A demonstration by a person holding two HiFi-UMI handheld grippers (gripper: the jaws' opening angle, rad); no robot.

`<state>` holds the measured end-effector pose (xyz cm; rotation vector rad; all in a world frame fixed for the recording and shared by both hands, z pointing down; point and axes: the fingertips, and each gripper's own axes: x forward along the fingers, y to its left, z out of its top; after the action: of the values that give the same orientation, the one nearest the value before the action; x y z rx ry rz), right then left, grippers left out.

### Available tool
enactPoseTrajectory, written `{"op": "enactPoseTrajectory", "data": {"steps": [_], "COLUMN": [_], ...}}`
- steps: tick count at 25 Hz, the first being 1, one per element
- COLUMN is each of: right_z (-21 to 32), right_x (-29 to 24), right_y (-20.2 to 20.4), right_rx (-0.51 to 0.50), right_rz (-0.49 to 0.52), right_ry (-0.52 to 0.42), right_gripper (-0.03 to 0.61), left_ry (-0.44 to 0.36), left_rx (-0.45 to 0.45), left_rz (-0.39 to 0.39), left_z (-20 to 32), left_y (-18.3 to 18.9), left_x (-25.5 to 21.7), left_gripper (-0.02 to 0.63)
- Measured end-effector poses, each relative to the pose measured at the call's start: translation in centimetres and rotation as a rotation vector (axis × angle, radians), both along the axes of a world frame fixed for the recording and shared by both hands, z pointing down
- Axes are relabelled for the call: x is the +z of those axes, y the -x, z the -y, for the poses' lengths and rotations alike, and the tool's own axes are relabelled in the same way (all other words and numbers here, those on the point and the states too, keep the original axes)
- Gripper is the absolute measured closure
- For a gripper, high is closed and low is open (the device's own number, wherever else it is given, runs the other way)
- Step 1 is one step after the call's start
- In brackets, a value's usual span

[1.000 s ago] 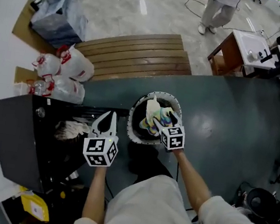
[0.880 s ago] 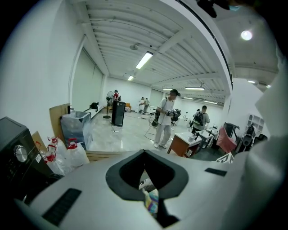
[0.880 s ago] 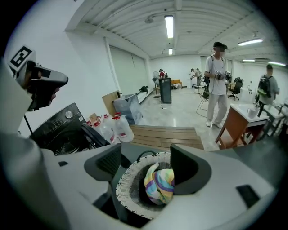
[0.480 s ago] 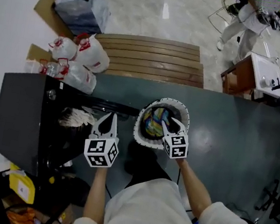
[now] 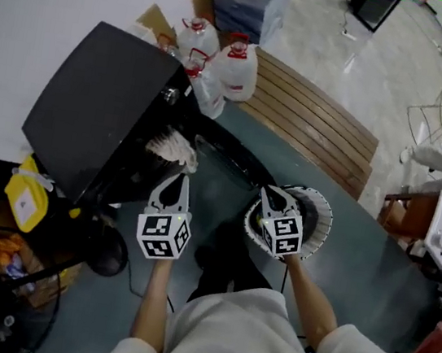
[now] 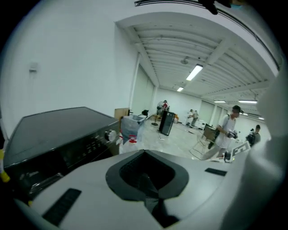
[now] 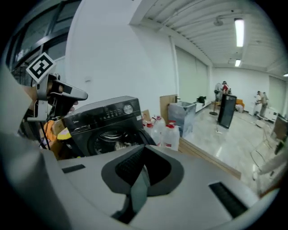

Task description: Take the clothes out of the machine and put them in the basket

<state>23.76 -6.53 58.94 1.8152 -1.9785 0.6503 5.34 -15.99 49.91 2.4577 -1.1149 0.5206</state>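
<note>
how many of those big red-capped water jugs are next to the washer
3, clustered between the washing machine and the wooden bench: one jug at the back, one nearest the bench, one against the machine. More may hide behind them.

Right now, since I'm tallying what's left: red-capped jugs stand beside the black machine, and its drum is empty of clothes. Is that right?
Not quite. The drum is not empty: a pale cloth hangs at the opening of the machine, as the head view shows. The red-capped jugs do stand beside it.
</note>
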Motion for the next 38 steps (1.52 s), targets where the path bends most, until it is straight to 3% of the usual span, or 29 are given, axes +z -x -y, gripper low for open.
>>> {"op": "enactPoseTrajectory", "data": {"steps": [9, 14, 17, 22, 29, 38], "right_z": [8.5, 10.7, 11.6, 13.3, 14.5, 14.8], "right_x": [-1.3, -1.7, -1.3, 0.4, 6.2, 16.6], "right_y": [16.6, 24.8, 28.1, 31.1, 31.5, 30.9], "right_rx": [-0.414, -0.629, -0.688, -0.692, -0.655, -0.598], "right_rz": [0.006, -0.04, -0.048, -0.05, -0.064, -0.072], "right_ry": [-0.041, -0.086, -0.1, -0.086, -0.049, -0.002], "right_gripper": [0.555, 0.555, 0.555, 0.555, 0.555, 0.555], "left_ry": [0.001, 0.024, 0.051, 0.084, 0.109, 0.146], "left_rx": [-0.404, -0.563, -0.625, -0.643, -0.596, -0.546], "left_rz": [0.006, 0.009, 0.004, -0.006, -0.036, -0.044], "left_z": [-0.6, -3.1, -4.7, -4.6, -2.9, -1.9], "left_y": [19.0, 26.5, 29.4, 31.9, 31.0, 30.3], "left_x": [0.7, 2.2, 4.1, 7.4, 12.8, 23.0], "left_gripper": [0.595, 0.595, 0.595, 0.595, 0.595, 0.595]}}
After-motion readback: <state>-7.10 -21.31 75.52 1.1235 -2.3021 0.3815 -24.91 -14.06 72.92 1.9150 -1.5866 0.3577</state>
